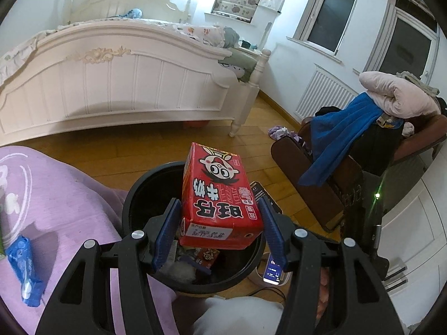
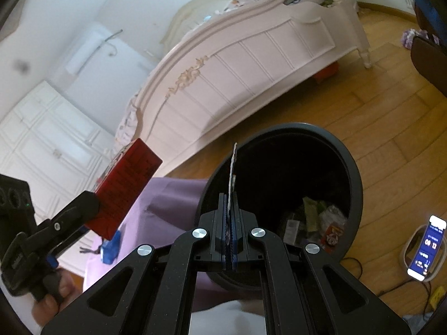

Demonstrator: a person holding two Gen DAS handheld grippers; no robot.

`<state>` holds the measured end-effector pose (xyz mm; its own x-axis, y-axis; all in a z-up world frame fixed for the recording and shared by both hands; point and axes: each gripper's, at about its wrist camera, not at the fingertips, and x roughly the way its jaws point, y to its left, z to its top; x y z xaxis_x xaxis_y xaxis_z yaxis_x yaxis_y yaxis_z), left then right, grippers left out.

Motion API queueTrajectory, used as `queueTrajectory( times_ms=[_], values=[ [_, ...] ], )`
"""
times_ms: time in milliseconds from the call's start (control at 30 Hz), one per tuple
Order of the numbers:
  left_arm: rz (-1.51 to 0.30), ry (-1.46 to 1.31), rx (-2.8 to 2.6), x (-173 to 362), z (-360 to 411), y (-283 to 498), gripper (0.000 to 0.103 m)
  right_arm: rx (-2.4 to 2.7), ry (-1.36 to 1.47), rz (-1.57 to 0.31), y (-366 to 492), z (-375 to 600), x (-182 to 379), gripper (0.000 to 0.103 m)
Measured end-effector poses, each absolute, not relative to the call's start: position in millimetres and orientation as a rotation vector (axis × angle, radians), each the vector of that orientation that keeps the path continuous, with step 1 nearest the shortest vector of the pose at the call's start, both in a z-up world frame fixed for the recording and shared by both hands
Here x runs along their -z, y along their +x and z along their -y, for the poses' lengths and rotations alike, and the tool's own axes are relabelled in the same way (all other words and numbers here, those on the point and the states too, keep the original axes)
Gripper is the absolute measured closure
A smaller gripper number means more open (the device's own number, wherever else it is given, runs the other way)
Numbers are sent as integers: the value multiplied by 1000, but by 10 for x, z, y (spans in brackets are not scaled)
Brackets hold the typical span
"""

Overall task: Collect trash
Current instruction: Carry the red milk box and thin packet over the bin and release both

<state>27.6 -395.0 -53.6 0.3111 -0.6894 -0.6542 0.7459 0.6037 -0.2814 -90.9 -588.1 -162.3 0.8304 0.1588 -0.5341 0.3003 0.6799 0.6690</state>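
Note:
My left gripper [image 1: 219, 215] is shut on a red cartoon-printed carton [image 1: 220, 195] and holds it over the black trash bin [image 1: 134, 195]. The bin holds several wrappers and a small red carton. In the right wrist view the red carton [image 2: 125, 187] hangs left of the bin [image 2: 354, 167], still in the left gripper [image 2: 92, 212]. My right gripper [image 2: 231, 195] is shut on a thin white wrapper [image 2: 232, 167] seen edge-on, above the bin's near rim.
A blue wrapper [image 1: 23, 270] lies on the purple cushion [image 1: 69, 195] left of the bin. A phone [image 2: 427, 247] lies on the wood floor to the right. A white bed [image 1: 111, 83] stands behind, and a brown chair [image 1: 349, 184] piled with clothes is right.

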Motion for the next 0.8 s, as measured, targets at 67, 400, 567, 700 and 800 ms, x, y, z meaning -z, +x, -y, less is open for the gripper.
queueTrajectory(
  times_ms=[67,400,567,700,800],
  values=[
    [-826,77,951,555,3973,286,47,89,834,-608,-895,5902,1653,99],
    [-845,72,970,614,4051,331,46,108,838,-623,-852,5919,1691,99],
    [-871,64,967,634,4046,369,43,120,849,-663,-810,5937,1721,93],
    [-853,50,930,579,3929,351,26,118,870,-616,-857,5914,1644,43],
    [-841,36,910,514,3762,339,25,105,845,-611,-837,5843,1537,43]
  ],
)
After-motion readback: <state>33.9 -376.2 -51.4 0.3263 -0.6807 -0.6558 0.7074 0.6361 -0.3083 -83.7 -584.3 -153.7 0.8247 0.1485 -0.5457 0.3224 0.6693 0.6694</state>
